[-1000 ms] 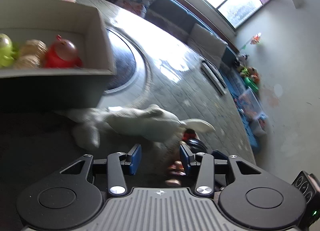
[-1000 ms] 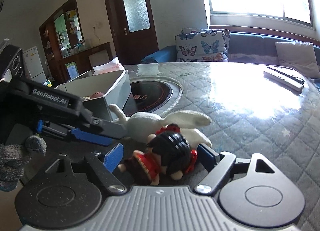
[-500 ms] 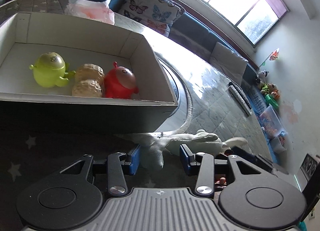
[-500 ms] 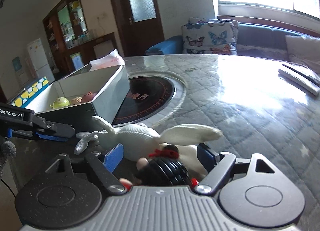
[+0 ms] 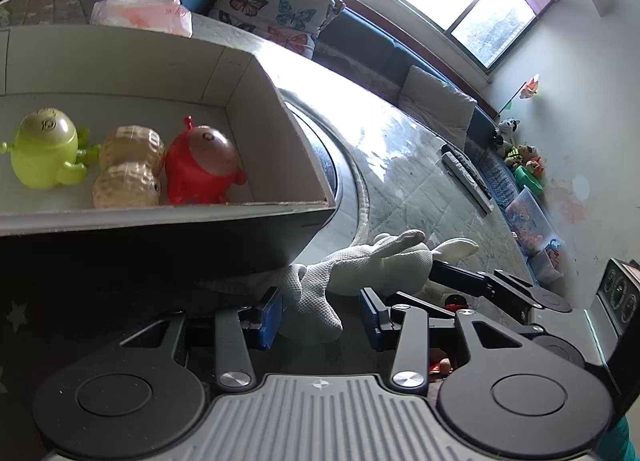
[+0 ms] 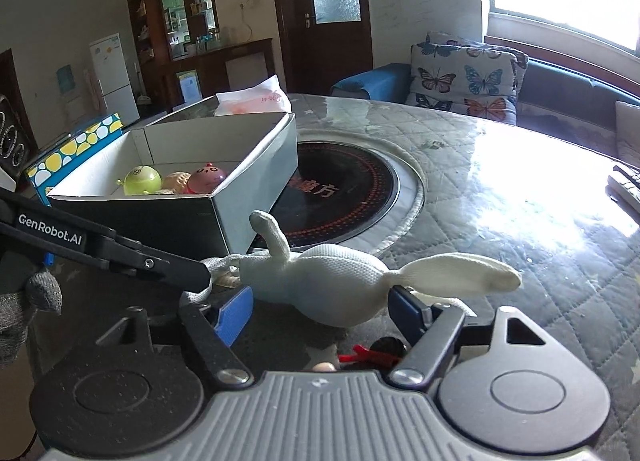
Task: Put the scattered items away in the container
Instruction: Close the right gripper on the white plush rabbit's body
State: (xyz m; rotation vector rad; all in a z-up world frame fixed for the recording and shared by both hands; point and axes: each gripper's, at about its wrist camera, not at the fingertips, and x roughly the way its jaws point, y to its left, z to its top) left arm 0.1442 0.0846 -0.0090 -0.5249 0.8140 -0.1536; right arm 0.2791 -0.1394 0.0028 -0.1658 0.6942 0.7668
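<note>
Straddling the white plush rabbit (image 6: 336, 285), your right claw (image 6: 320, 311) has just been narrowing, blue pads either side of its body but not pressing yet. Your left claw (image 5: 318, 315) is parted too, one limp rabbit leg lying between its pads. The rabbit sprawls on the worktop (image 6: 520, 197) just beside the open box (image 5: 280, 129), where a green toy (image 5: 44, 153), peanut (image 5: 128, 173) and red toy (image 5: 200, 165) sit
</note>
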